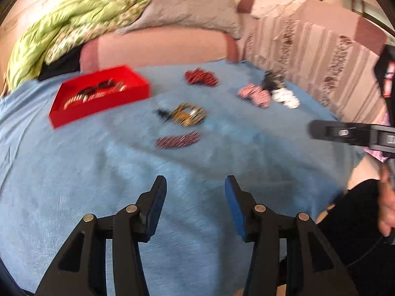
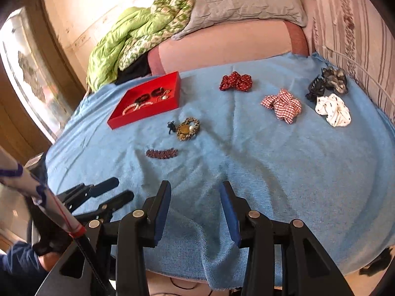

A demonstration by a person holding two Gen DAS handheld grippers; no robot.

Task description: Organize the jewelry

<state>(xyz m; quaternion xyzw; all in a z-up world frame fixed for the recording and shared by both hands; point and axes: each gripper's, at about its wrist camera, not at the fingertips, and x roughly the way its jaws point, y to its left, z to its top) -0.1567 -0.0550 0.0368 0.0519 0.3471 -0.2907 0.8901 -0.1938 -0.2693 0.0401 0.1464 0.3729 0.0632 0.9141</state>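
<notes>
Here, left gripper (image 1: 195, 185): jaws wide apart, empty, above blue cloth (image 1: 74, 172).
Right gripper (image 2: 195, 190): likewise parted, empty.
Red tray (image 2: 116, 122): far left, holding beads.

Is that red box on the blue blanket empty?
No. The shallow red tray already holds a pale bead string and dark ring-shaped pieces.

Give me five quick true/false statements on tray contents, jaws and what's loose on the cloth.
1. The red tray already holds a pearl strand. True.
2. Both the left gripper and the right gripper are shut on jewelry. False: both stand with jaws apart, holding nothing.
3. The gold brooch lies inside the tray. False: it lies on the blue cloth, beside the tray.
4. The beaded bar clip lies nearer the grippers than the brooch. True.
5. The white scrunchie lies on the cloth. True.
</notes>
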